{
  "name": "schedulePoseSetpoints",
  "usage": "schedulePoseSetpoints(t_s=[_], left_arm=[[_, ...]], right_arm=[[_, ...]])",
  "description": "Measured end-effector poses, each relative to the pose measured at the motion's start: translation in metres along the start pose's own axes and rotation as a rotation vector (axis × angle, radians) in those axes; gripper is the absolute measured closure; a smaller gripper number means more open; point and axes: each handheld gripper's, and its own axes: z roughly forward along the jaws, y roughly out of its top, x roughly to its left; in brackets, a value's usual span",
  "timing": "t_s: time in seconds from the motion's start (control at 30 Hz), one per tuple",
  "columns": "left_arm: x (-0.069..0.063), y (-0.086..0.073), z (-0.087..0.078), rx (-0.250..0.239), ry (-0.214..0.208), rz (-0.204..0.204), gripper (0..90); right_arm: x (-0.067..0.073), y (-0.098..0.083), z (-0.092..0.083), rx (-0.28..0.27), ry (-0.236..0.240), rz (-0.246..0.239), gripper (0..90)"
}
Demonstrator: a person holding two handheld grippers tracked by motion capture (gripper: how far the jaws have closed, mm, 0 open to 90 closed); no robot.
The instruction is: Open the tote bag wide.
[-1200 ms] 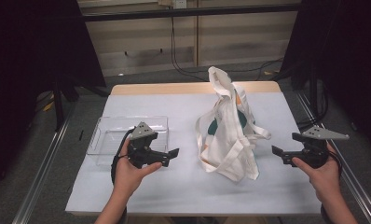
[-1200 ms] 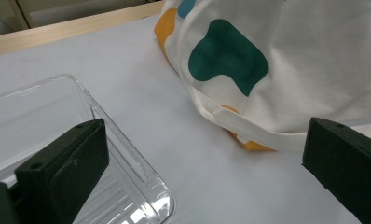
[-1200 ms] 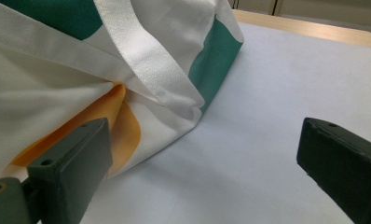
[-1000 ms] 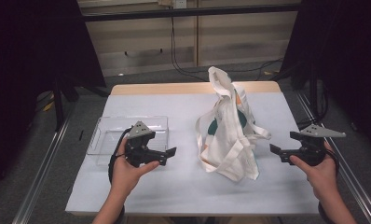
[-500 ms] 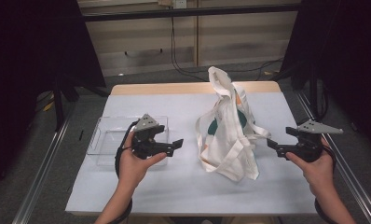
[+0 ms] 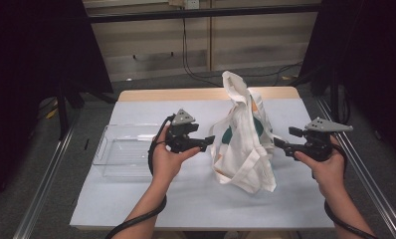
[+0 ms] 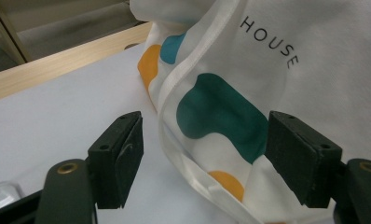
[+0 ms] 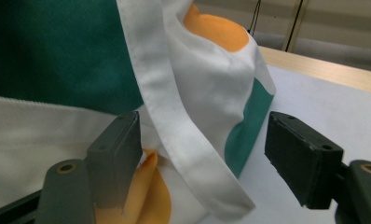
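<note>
Your left gripper (image 6: 209, 141) sits at the left side of the bag, its jaws apart though they have just been closing, with the bag's edge and a strap between the pads but not pinched. Your right gripper (image 6: 276, 143) is at the bag's right side, jaws likewise apart and just been closing, a white strap running between its pads, the left pad close against the cloth; you cannot tell from the right gripper view whether it presses yet.

Largest first: your table (image 6: 136, 209) has a pale blue-white top with a wooden strip along the far edge. Your bag (image 6: 243, 144), a white cloth tote with green and orange blobs and the word HOUSE printed on it, stands upright just right of the table's middle. Its long axis runs up and down, the handles (image 6: 234, 84) pointing up at the top, and it leans slightly toward the far side. Your clear plastic tray (image 6: 117, 152) lies flat at the left, near your left hand (image 6: 166, 159), its long side running left to right. Your right hand (image 6: 325, 167) holds its gripper near the table's right edge.
</note>
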Motion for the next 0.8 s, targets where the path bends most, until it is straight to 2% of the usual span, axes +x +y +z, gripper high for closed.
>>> schedulePoseSetpoints(t_s=[0.1,0.17,0.27,0.37,0.47,0.53,0.67,0.73,0.8], left_arm=[[0.0,0.002,0.009,-0.002,0.006,-0.003,31.1],[0.001,0.003,0.014,-0.007,0.007,-0.012,32.7],[0.001,0.005,0.019,0.001,0.024,-0.004,35.2],[0.002,0.008,0.024,-0.009,0.021,0.0,36.4],[0.002,0.011,0.028,-0.002,0.028,0.021,40.4],[0.003,0.014,0.031,-0.011,0.019,0.011,41.6],[0.003,0.017,0.035,-0.006,0.012,0.026,45.1],[0.002,0.02,0.039,-0.002,0.008,0.044,48.1],[0.002,0.021,0.041,-0.003,0.001,0.036,49.9]], right_arm=[[0.004,0.004,0.005,-0.003,0.016,0.011,30.1],[0.007,0.008,0.009,-0.005,0.026,-0.005,31.3],[0.011,0.012,0.013,-0.011,0.036,-0.008,33.5],[0.013,0.016,0.017,-0.009,0.042,-0.013,35.7],[0.016,0.02,0.02,-0.005,0.039,-0.014,38.9],[0.017,0.022,0.022,-0.004,0.042,-0.012,40.3],[0.019,0.024,0.026,0.002,0.041,-0.014,42.3],[0.02,0.025,0.029,0.005,0.051,-0.016,46.4],[0.021,0.025,0.03,0.009,0.049,-0.021,48.5]])
